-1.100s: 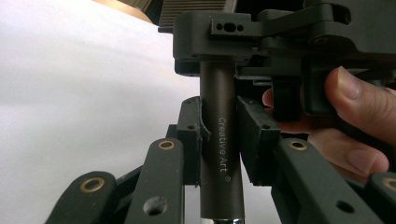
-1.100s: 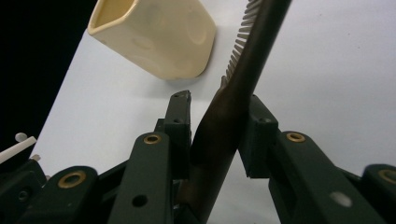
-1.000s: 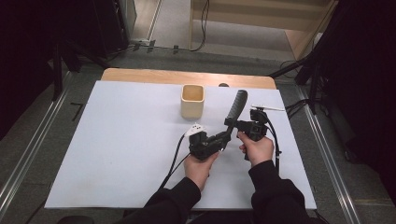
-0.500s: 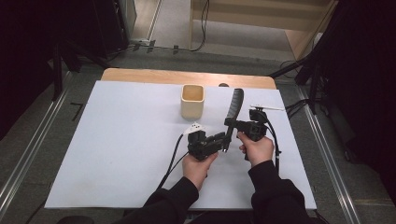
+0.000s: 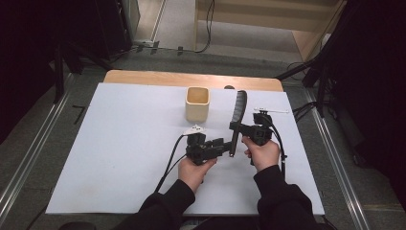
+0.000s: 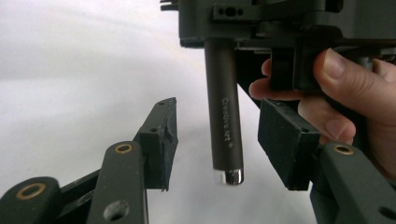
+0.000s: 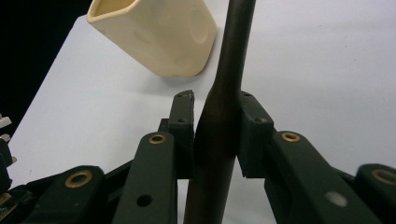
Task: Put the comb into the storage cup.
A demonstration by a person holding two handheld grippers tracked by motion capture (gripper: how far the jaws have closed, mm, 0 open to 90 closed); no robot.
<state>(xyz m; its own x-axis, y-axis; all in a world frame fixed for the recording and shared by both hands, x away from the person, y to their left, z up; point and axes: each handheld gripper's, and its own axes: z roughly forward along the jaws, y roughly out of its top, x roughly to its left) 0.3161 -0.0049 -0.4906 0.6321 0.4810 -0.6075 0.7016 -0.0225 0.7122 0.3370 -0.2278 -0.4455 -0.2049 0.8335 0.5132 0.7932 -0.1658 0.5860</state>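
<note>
The right gripper (image 5: 238,128) clamped the dark hairbrush (image 5: 237,111) by its handle, right of the cream cup (image 5: 197,103); the left gripper (image 6: 229,140), jaws just opening, straddled the handle's end untouched

High view: even overhead light on white counter (image 5: 119,143), surroundings past all counter edges falling into near-black. Shadows soft and short under hands. Detail coarse, slight softness throughout. Left gripper view: counter surface blown out to pale glare, background unfocused, near tongs (image 6: 229,140) sharp-edged, small highlight on metal tip. Right gripper view: top-left corner black, close foreground slightly blurred, mild wide-angle stretch at frame edges.
</note>
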